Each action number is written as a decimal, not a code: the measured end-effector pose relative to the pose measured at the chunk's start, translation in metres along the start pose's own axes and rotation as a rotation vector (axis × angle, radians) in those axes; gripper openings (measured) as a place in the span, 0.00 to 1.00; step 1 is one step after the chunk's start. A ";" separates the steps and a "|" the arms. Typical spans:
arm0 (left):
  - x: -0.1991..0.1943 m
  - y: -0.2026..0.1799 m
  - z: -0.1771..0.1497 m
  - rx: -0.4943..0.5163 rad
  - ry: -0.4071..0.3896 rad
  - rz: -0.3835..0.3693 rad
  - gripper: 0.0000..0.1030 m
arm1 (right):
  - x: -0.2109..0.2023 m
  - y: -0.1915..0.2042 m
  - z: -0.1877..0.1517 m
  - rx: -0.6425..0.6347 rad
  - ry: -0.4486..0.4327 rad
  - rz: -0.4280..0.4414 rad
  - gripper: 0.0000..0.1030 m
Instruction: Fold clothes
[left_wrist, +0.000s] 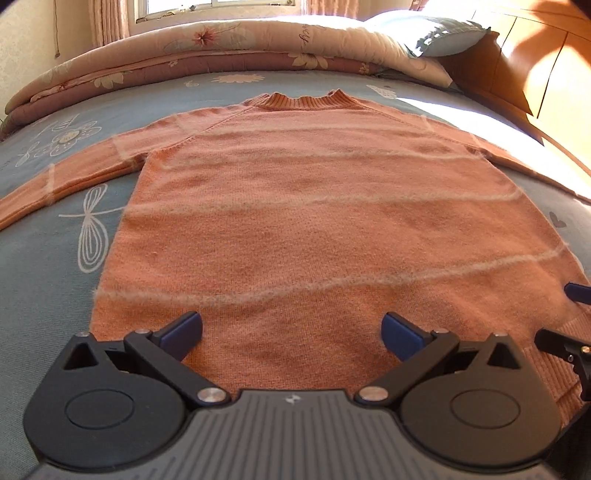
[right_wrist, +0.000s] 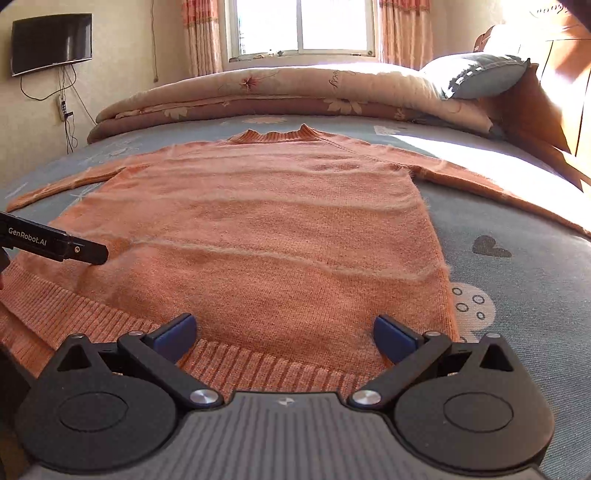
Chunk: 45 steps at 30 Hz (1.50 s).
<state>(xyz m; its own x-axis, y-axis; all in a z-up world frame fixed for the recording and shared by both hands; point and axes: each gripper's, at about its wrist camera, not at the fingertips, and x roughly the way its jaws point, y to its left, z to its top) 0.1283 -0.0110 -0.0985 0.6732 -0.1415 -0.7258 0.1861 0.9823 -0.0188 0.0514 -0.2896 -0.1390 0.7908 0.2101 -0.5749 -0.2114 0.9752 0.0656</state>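
Observation:
An orange knitted sweater (left_wrist: 314, 206) with thin pale stripes lies flat on the bed, collar away from me, both sleeves spread out sideways. It also shows in the right wrist view (right_wrist: 266, 240). My left gripper (left_wrist: 291, 332) is open and empty, just above the left part of the hem. My right gripper (right_wrist: 284, 334) is open and empty, above the ribbed hem (right_wrist: 258, 365) near the sweater's right corner. Part of the right gripper (left_wrist: 565, 332) shows at the right edge of the left wrist view. The left gripper's finger (right_wrist: 55, 243) shows at the left of the right wrist view.
The bed has a blue-grey patterned sheet (right_wrist: 517, 277). A folded floral quilt (right_wrist: 295, 92) and a blue pillow (right_wrist: 480, 74) lie at the far side. A wooden headboard (left_wrist: 535, 66) is on the right. A wall television (right_wrist: 51, 42) and a window (right_wrist: 299, 26) are behind.

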 end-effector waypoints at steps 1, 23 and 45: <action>-0.004 -0.004 0.001 0.010 -0.010 -0.006 0.99 | -0.001 -0.001 0.000 -0.002 -0.004 0.008 1.00; -0.008 -0.031 -0.016 0.058 -0.023 -0.073 0.99 | -0.020 -0.011 -0.014 0.089 -0.038 0.006 1.00; -0.023 0.020 0.002 -0.065 -0.089 -0.063 0.99 | -0.015 -0.004 -0.014 0.032 -0.040 -0.043 1.00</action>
<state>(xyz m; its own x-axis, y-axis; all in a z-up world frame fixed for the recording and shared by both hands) 0.1179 0.0117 -0.0807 0.7231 -0.2109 -0.6578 0.1852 0.9766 -0.1095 0.0324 -0.2979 -0.1426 0.8215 0.1696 -0.5444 -0.1587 0.9850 0.0674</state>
